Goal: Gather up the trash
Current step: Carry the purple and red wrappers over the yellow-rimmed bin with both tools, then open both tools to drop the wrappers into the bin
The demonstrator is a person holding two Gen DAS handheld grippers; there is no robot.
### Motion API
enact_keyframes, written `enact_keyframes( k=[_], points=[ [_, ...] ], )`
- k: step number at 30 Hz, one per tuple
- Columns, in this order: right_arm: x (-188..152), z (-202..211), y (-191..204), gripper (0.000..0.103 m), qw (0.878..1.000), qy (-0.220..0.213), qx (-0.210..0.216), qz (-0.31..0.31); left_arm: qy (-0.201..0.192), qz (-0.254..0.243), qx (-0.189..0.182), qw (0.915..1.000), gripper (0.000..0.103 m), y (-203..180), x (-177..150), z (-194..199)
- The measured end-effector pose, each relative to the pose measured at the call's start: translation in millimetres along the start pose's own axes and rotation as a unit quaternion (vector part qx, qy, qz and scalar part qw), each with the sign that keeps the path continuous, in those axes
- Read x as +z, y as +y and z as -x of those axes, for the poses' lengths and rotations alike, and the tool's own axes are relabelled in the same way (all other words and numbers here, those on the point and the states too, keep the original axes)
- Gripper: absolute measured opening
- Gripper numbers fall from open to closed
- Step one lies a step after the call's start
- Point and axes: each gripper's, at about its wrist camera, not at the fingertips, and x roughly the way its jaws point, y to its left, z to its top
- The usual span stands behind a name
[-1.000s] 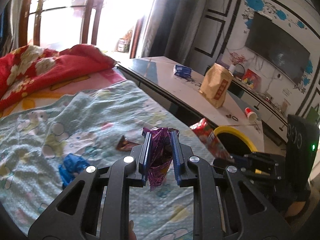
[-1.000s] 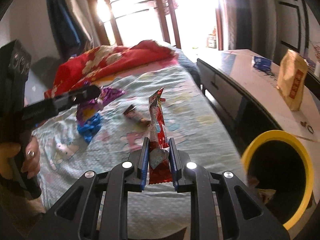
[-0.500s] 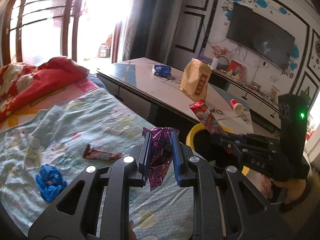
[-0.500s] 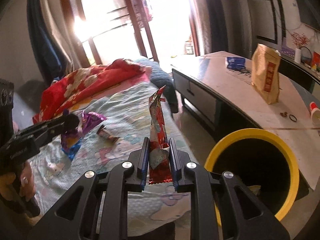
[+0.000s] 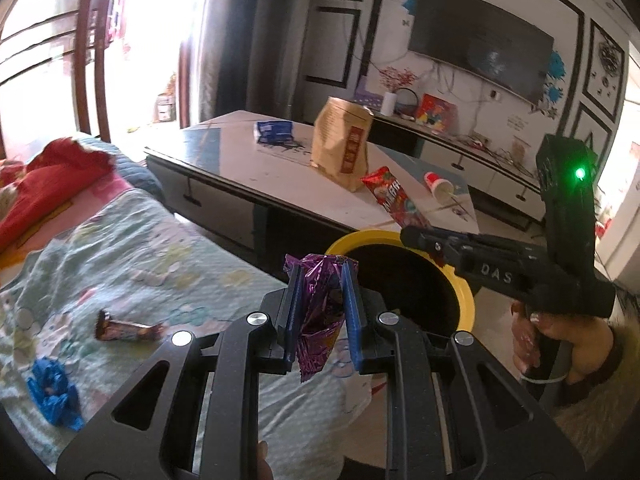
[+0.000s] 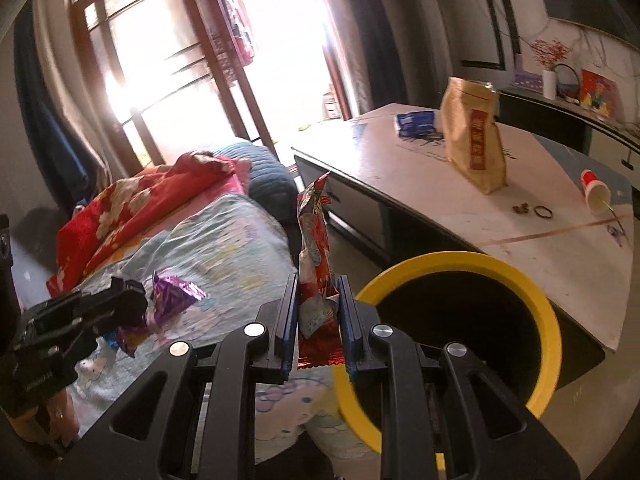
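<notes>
My left gripper (image 5: 321, 280) is shut on a crumpled purple foil wrapper (image 5: 318, 316), held above the bed's edge just short of the yellow-rimmed bin (image 5: 466, 304). My right gripper (image 6: 318, 300) is shut on a long red snack wrapper (image 6: 316, 256) that stands upright, left of the bin's rim (image 6: 548, 320). In the left wrist view the right gripper (image 5: 412, 234) reaches over the bin with the red wrapper (image 5: 394, 200) sticking up. A brown candy wrapper (image 5: 126, 330) and a blue crumpled wrapper (image 5: 54, 394) lie on the bedspread.
A low white-topped table (image 6: 552, 256) stands behind the bin with a tan paper bag (image 6: 474, 144), a blue packet (image 6: 414, 122) and a tipped paper cup (image 6: 596, 196). A red quilt (image 6: 132, 200) lies at the bed's far end. A hand (image 5: 560, 340) holds the right gripper.
Both grippers have swung right from over the bed toward the yellow bin, each keeping its wrapper. The bin now fills more of both views.
</notes>
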Motion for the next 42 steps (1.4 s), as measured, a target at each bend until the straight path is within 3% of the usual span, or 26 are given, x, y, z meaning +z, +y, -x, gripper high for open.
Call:
enact_keyframes(
  k=[18,33,35,36,37,39,42],
  points=[
    [-8.1,10.0,-80.3,0.019,0.995,-0.003,-0.049,-0.081,0.054,-0.044,-0.066,0.9954,0.014,-62.8,-17.9,-68.7],
    [-30.4,-3.2,-126.5,0.021,0.988,0.020,-0.076,-0.135,0.087,-0.039,-0.064,0.9933,0.014,-66.7,-12.2,-131.0],
    [-32.6,-3.7,-130.9,0.024,0.986,0.021,-0.080,-0.146,0.091,-0.033,-0.058,0.9936,0.031,-64.4,-10.5,-137.6],
    [-33.5,-3.1,-133.5,0.031,0.985,0.020,-0.081,-0.152,0.092,-0.028,-0.052,0.9940,0.057,-63.0,-10.0,-138.8],
    [-33.8,-2.5,-135.5,0.039,0.984,0.019,-0.083,-0.155,0.090,-0.020,-0.050,0.9945,0.068,-60.2,-8.3,-139.3],
    [-34.9,-0.9,-138.8,0.048,0.983,0.014,-0.090,-0.161,0.087,-0.005,-0.060,0.9944,0.070,-55.1,-6.6,-138.0],
    [-35.0,-1.0,-138.5,0.050,0.982,0.013,-0.094,-0.162,0.075,-0.002,-0.049,0.9960,0.080,-51.0,-6.1,-130.2]
  ],
)
